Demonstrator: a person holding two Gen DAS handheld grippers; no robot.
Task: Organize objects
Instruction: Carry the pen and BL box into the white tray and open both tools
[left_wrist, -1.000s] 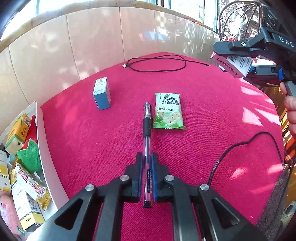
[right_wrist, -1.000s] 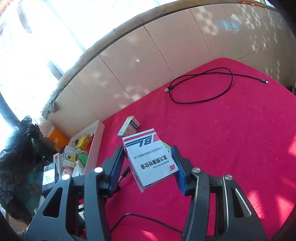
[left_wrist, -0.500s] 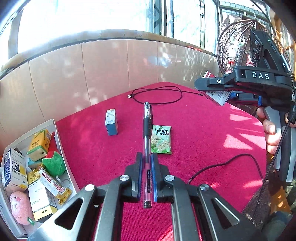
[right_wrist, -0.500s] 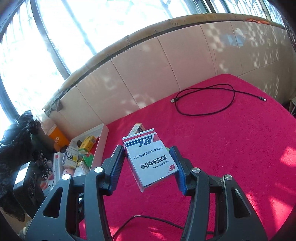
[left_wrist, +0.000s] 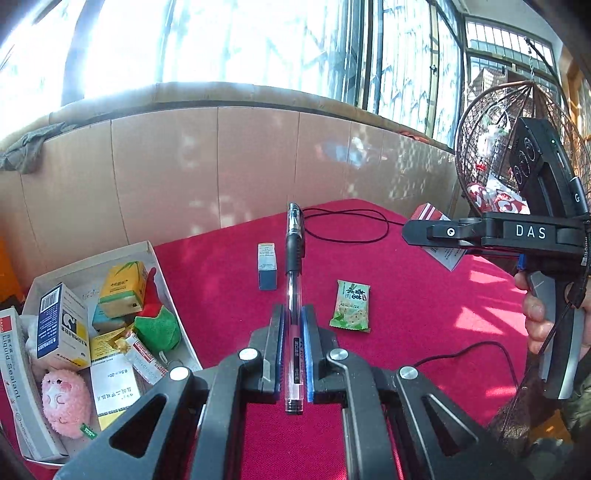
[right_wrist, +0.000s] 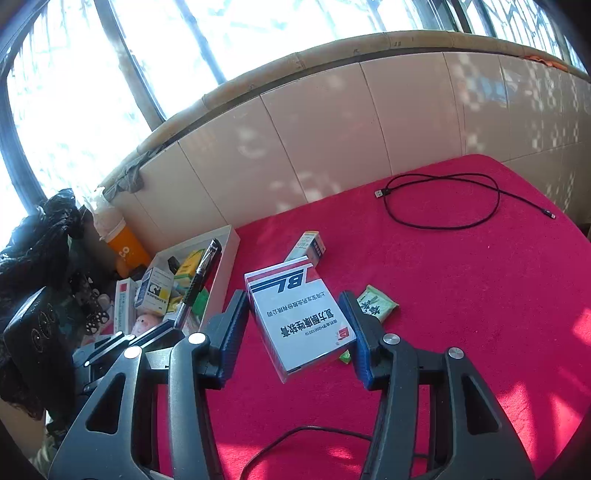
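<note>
My left gripper (left_wrist: 294, 314) is shut on a clear pen with a black grip (left_wrist: 294, 280), which points forward above the red table. The right wrist view shows the same pen (right_wrist: 201, 273) hanging over the white storage box (right_wrist: 227, 258). My right gripper (right_wrist: 293, 299) is shut on a white carton with red and blue stripes (right_wrist: 301, 317), held tilted above the table. In the left wrist view the right gripper (left_wrist: 436, 236) and its carton (left_wrist: 441, 253) hover at the right. A small blue box (left_wrist: 267, 266) and a green snack packet (left_wrist: 351, 304) lie on the cloth.
The white storage box (left_wrist: 159, 266) at the left table edge holds several cartons, a pink plush and a green cloth. A black USB cable (right_wrist: 443, 206) is coiled at the back near the tiled wall. Another cable (left_wrist: 476, 350) trails at the front right. A wicker basket (left_wrist: 491, 147) hangs far right.
Both grippers have risen with their loads. The left one has swung toward the storage box, which now shows in full. The pen and the carton are still held.
</note>
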